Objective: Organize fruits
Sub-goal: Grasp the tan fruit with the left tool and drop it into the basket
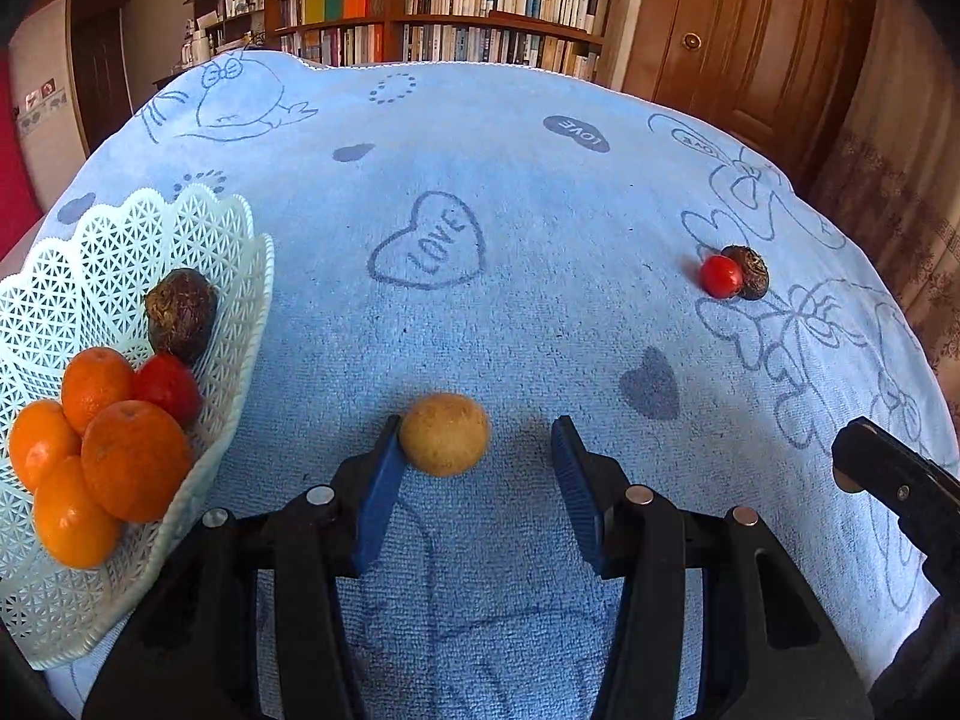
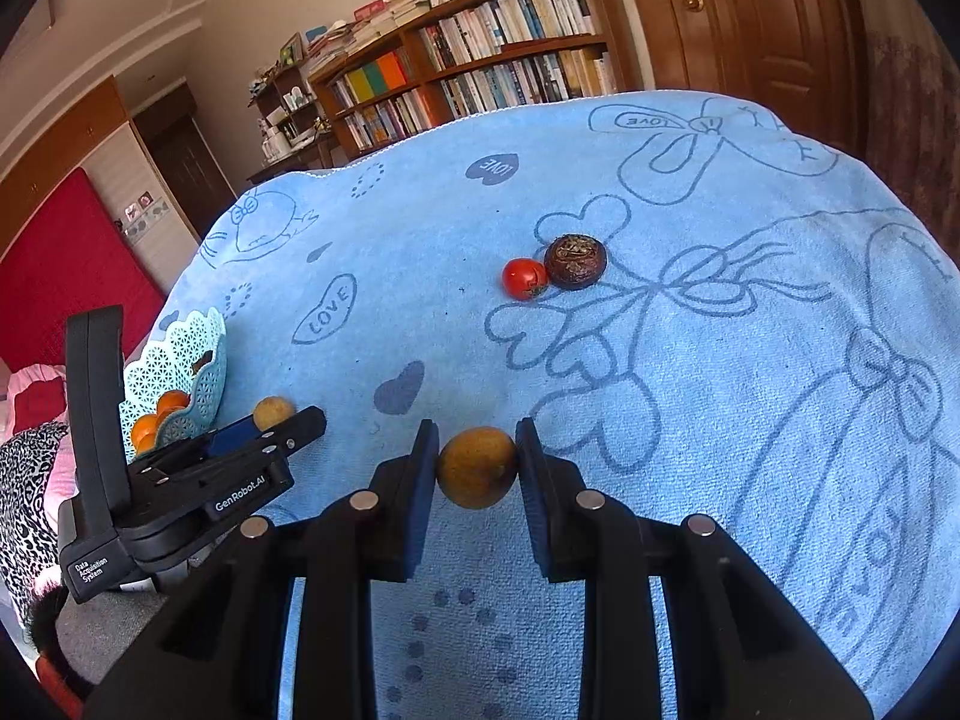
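Note:
A tan round fruit [image 1: 444, 433] lies on the blue towel [image 1: 540, 192] between the fingers of my left gripper [image 1: 477, 444]. It touches the left finger, and a wide gap separates it from the right one; this gripper is open. My right gripper [image 2: 477, 444] is shut on a brownish-orange round fruit [image 2: 477, 467], with both pads pressed against its sides. A white lattice basket [image 1: 198, 222] at the left holds several oranges [image 1: 135, 459], a red tomato [image 1: 168, 387] and a dark wrinkled fruit [image 1: 180, 315]. Another tomato [image 2: 525, 279] and another dark fruit [image 2: 575, 261] rest together farther out on the towel.
The towel [image 2: 750, 360] covers a rounded surface that drops away at the far and right edges. A bookshelf [image 1: 444, 12] and a wooden door [image 1: 750, 30] stand behind it. The left gripper's body [image 2: 180, 492] sits close to the left of my right gripper.

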Demonstrator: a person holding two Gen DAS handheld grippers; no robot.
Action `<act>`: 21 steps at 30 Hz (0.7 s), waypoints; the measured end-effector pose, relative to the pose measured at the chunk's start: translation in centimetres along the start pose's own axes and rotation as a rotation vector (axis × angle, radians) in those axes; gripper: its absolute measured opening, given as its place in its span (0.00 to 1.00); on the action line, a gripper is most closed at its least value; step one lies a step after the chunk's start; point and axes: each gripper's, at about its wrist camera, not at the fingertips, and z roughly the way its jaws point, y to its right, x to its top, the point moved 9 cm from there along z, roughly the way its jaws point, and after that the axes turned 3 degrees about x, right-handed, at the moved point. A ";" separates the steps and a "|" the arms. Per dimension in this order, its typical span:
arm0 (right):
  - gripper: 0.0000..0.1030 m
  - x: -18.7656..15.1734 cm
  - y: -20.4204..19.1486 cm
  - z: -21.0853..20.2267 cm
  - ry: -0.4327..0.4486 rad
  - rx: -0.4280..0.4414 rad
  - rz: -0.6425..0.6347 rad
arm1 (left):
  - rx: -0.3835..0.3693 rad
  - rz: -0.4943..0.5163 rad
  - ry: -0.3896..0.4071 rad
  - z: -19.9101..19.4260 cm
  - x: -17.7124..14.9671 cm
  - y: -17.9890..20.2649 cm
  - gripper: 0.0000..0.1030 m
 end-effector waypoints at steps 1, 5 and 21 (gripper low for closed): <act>0.26 0.0 0.0 0.0 0.000 -0.001 0.000 | 0.003 0.004 -0.001 0.1 0.1 0.1 0.48; 0.26 0.0 0.0 0.0 0.002 -0.004 0.004 | 0.023 -0.024 0.009 0.0 0.2 -0.7 0.27; 0.26 -0.4 0.3 0.7 -0.013 -0.015 0.004 | -0.069 0.000 0.048 -3.1 -1.0 0.5 0.27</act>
